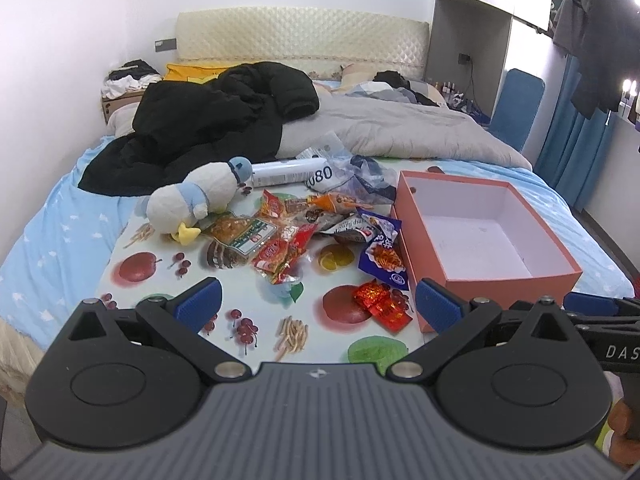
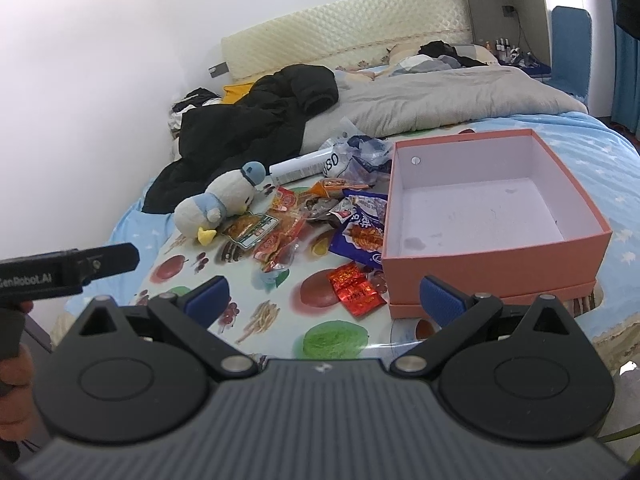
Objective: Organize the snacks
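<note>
Snack packets (image 1: 304,232) are lying in a heap ahead of both grippers, none between the jaws; the left gripper (image 1: 316,304) and right gripper (image 2: 322,298) are hanging spread wide, gripping nothing. Nearest is a red foil packet (image 2: 354,288), lying just beside the pink box (image 2: 496,256), which is sitting open on the fruit-print cloth (image 1: 168,280).

snacks (image 1: 304,232) left of box (image 1: 496,276), plush toy (image 1: 200,196) further left (all on table (image 1: 160,280))

Each gripper, the left gripper (image 1: 318,302) and the right gripper (image 2: 324,296), has a grey ribbed body, two black round-hubbed link arms with silver screws, and blue ribbed fingers (image 1: 199,305). From the side, the right one carries white letters "DAS" and the left one "GenRobot.AI" on a black bar.
</note>
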Available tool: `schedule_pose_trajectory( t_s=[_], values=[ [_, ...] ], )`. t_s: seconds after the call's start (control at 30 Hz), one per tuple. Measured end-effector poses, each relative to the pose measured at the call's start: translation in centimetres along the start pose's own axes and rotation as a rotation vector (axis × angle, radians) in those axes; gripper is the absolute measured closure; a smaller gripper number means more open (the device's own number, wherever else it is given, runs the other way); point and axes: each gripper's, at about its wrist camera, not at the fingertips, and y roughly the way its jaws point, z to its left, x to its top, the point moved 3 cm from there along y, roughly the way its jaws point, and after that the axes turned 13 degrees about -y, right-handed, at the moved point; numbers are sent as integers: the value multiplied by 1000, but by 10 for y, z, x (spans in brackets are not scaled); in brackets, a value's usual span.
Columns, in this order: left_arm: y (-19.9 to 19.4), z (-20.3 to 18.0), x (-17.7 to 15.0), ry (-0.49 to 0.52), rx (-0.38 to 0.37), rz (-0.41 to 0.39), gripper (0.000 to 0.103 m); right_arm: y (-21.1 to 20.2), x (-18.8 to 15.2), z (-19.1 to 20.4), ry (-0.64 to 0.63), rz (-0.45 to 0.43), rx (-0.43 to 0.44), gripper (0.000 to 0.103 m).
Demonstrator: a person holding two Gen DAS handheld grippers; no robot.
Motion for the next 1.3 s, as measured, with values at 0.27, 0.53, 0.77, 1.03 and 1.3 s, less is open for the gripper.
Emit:
schedule_pose_trajectory(
  t_s=[0.27, 0.53, 0.77, 1.03, 1.3],
  values=[
    [10, -1, 1, 2, -3, 17, 0, 7, -3, -5, 15, 19, 13, 0],
    [20, 1, 2, 12, -7, 35, 0, 13, -4, -5, 9, 30, -26, 0],
    [39, 0, 2, 27, -6, 65, 0, 15, -5, 8, -96, 12, 1, 2],
    [98, 5, -6, 48, -19, 104, 0, 44, -12, -2, -93, 57, 11, 28],
    [172, 33, -17, 1, -8, 187, 0, 86, -21, 12, -173, 57, 49, 29]
  ],
)
